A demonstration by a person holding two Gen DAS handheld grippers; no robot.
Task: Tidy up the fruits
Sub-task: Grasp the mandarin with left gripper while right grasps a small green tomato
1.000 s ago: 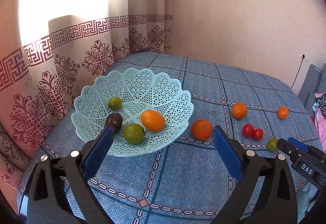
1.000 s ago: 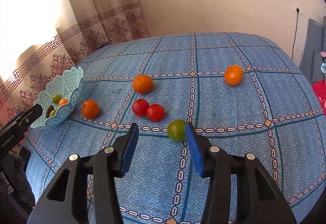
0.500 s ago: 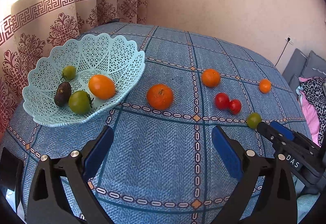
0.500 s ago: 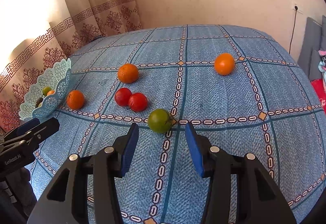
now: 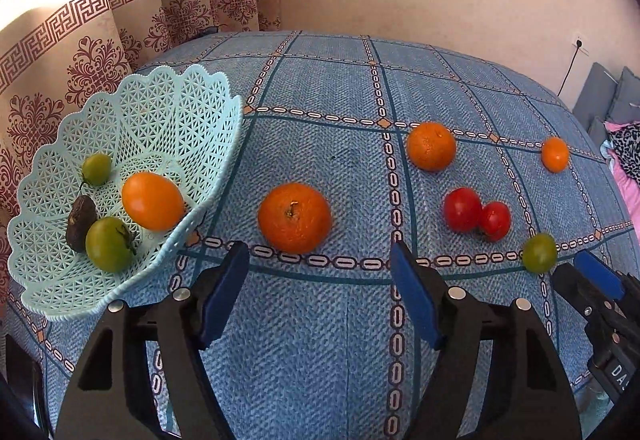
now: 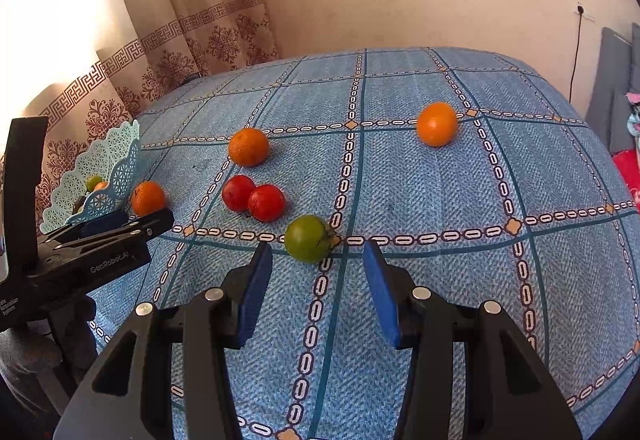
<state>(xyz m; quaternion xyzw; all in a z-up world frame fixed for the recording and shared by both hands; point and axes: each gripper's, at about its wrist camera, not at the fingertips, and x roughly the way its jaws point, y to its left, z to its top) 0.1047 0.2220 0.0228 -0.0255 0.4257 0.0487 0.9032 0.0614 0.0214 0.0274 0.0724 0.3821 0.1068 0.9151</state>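
With both tools spread and empty over the blue checked bed [image 5: 340,340]: left tool [image 5: 318,272] just short of big orange [image 5: 295,217] beside mint basket [image 5: 188,107]. Right tool [image 6: 316,272] just short of green tomato [image 6: 308,244], near two touching red tomatoes [image 6: 254,197].

Bed [image 5: 340,340] under blue checked cover. Directly on it:
Basket [image 5: 188,107], mint lattice, at left edge by curtain side.
Orange [image 5: 295,217] just right of basket, apart from rim.
Second orange [image 5: 431,146] farther back, right of centre.
Third orange [image 5: 555,154], smaller looking, far right, well apart from rest.
Two red tomatoes [image 5: 476,213] touching each other, between second orange and green tomato.
Green tomato [image 6: 308,244] nearest front, on cover's chain-pattern stripe, near red pair, not touching.
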